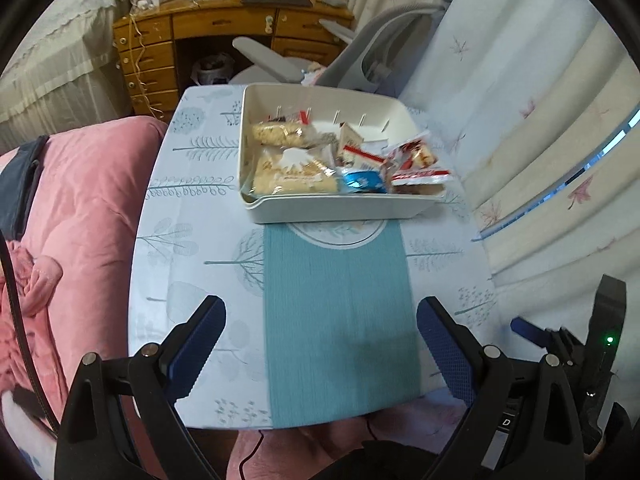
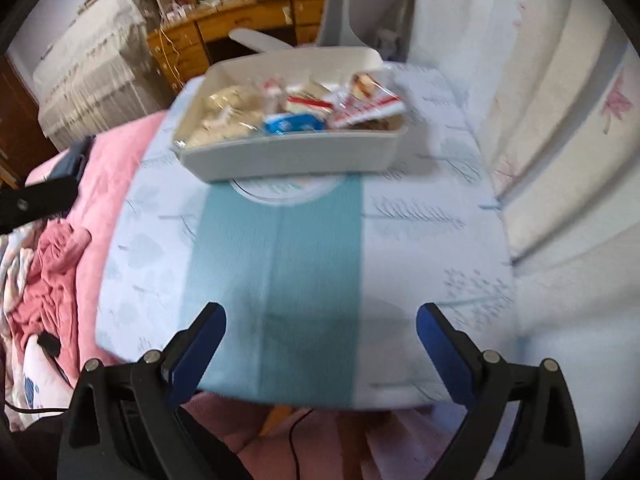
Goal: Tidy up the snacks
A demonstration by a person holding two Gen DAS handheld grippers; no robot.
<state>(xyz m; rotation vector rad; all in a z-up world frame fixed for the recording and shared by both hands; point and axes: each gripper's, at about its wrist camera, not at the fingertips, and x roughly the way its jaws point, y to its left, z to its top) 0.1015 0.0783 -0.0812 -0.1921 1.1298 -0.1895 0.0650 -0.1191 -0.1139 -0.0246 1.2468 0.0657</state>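
Nearest the left wrist camera, the left tool [image 1: 320, 336] has its two blue-padded fingers spread wide with nothing between them, hanging above the near edge of the tabletop [image 1: 192, 272]. At the right edge of that view, the right tool's blue fingertip and black body [image 1: 560, 340] sit just beside it. In the right wrist view, the right tool [image 2: 320, 340] is likewise spread wide and holds nothing, over the same near edge.

Beneath both lies a pale cloth printed with trees, and a teal runner [image 1: 340, 320] goes down its middle away from the cameras. At the runner's far end stands a cream plastic bin [image 1: 340, 210], partly covering a round printed motif on the cloth.

The snacks are all inside the bin. Two clear-wrapped crispy rice bars [image 1: 292, 178] lie at its left side, one behind the other. A blue-wrapped snack [image 1: 362, 180] lies near the front wall in the middle. Red-and-white packets [image 1: 416, 166] pile at the right, the top ones rising above the rim.

Left of the tabletop is a pink quilt [image 1: 80, 220]. Beyond the bin stand a grey office chair [image 1: 360, 56] and a wooden desk [image 1: 160, 52] with drawers. A pale floral curtain [image 1: 540, 120] hangs along the right.
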